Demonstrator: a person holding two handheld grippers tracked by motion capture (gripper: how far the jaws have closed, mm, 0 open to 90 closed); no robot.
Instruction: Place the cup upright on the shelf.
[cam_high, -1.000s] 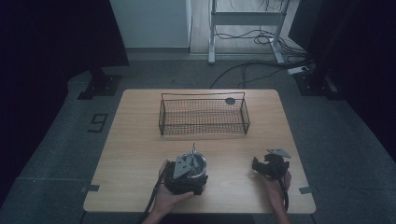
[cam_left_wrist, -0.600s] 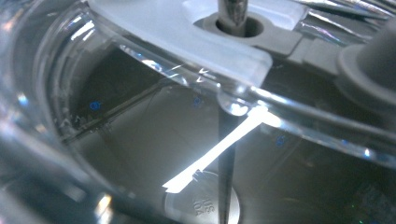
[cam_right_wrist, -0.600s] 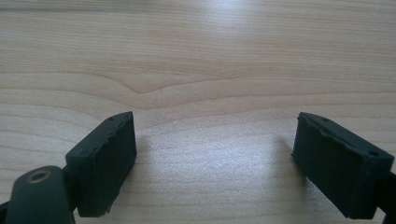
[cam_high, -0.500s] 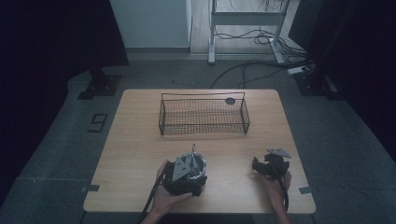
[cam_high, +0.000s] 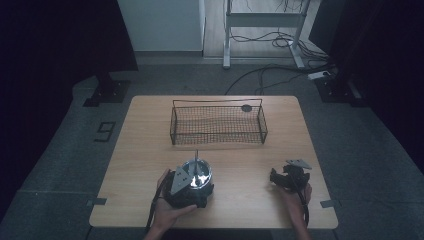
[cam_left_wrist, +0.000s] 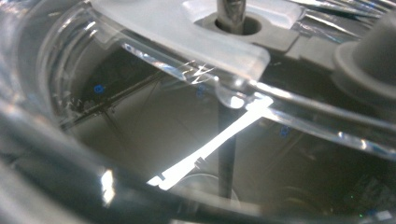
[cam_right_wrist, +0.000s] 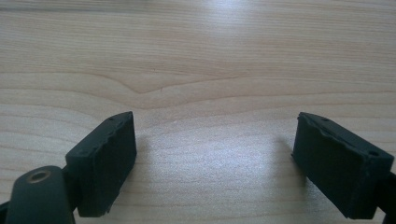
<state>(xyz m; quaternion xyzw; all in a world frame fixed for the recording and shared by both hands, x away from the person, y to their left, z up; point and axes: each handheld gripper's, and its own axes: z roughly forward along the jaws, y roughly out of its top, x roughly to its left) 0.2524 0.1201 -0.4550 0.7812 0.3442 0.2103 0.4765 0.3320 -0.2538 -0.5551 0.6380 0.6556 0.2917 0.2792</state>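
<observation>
Nearer than the black wire basket (cam_high: 218, 124) on the wooden tabletop (cam_high: 150, 145), the right hand-held gripper (cam_high: 278, 177) gapes empty, while the left hand-held gripper (cam_high: 192, 184) meets a clear lidded glass container (cam_high: 196, 173), grip unclear

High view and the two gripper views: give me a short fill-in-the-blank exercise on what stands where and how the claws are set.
1. The wire basket stands on the ____ half of the wooden table.
2. The right claw has its jaws ____, with bare wood between them.
3. The clear lidded container sits at the ____ claw.
4. A small dark disc lies just ____ the basket.

Missing words: far; open; left; behind
</observation>
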